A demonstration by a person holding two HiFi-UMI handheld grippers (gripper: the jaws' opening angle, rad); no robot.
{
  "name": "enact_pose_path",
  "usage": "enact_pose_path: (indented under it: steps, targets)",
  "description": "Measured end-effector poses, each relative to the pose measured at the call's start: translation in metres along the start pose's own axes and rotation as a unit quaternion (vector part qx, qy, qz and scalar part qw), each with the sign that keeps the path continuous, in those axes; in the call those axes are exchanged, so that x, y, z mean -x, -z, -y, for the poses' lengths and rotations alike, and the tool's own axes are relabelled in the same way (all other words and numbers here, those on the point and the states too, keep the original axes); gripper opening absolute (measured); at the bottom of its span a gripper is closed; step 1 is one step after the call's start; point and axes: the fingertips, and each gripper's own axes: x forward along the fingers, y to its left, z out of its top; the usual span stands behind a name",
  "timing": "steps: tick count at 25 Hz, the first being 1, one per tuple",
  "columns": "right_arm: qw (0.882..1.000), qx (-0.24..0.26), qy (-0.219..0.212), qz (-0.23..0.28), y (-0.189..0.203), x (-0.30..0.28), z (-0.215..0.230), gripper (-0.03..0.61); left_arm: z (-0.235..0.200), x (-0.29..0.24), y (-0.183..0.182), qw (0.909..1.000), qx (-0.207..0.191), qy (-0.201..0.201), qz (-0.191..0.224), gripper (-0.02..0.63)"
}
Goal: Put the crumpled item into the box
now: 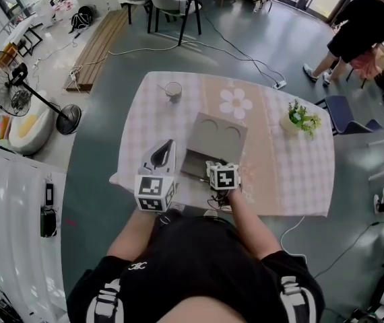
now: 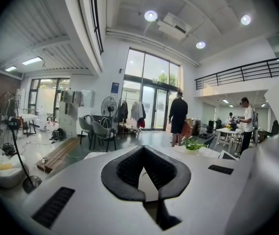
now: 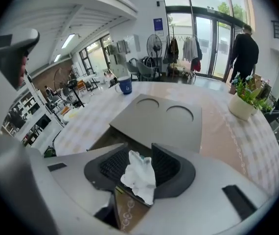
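The crumpled item is a wad of white paper [image 3: 140,175]. In the right gripper view it sits between the jaws of my right gripper [image 3: 140,150], which stand apart and open, over the near edge of the grey box [image 3: 161,121]. The box's lid has two round cut-outs and leans back, and its dark inside [image 3: 105,142] shows below the jaws. In the head view my right gripper [image 1: 213,166] is at the box's [image 1: 215,136] front opening; the paper is hidden there. My left gripper [image 1: 162,155] hovers left of the box, tips together and empty [image 2: 143,150].
The table [image 1: 279,170] has a pink checked cloth. A mug [image 1: 173,89] stands at its far side and a potted plant [image 1: 301,118] at the right. A person [image 1: 360,29] walks at the back right; a standing fan [image 1: 23,86] and chairs [image 1: 172,2] are off the table.
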Motion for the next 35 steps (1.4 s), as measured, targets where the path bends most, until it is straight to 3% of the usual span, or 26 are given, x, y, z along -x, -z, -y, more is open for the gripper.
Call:
enact_pose_path:
  steps: [4, 7, 12, 19, 23, 25, 35]
  targets:
    - [0.997, 0.029, 0.005, 0.076, -0.036, 0.034, -0.001, 0.127, 0.01, -0.006, -0.005, 0.9999, -0.004, 0.013, 0.002, -0.009]
    - [0.985, 0.057, 0.016, 0.16, -0.071, 0.07, -0.003, 0.124, 0.018, -0.01, -0.01, 0.9997, -0.008, 0.022, 0.005, -0.009]
    - [0.957, 0.04, -0.009, 0.289, -0.117, 0.134, -0.005, 0.103, 0.034, -0.016, -0.019, 0.9989, -0.018, 0.042, 0.012, -0.009]
    - [0.901, 0.013, 0.049, 0.431, -0.164, 0.229, 0.025, 0.002, 0.053, -0.019, -0.026, 0.9973, -0.029, 0.064, 0.019, -0.008]
    - [0.876, 0.003, 0.091, 0.474, -0.166, 0.263, 0.041, 0.002, 0.058, -0.021, -0.03, 0.9965, -0.035, 0.072, 0.022, -0.009]
    - [0.869, -0.009, 0.107, 0.484, -0.162, 0.272, 0.049, 0.002, 0.061, -0.023, -0.033, 0.9961, -0.038, 0.076, 0.023, -0.009]
    - [0.864, -0.034, 0.137, 0.484, -0.147, 0.275, 0.066, 0.002, 0.072, -0.03, -0.039, 0.9937, -0.049, 0.096, 0.03, -0.009]
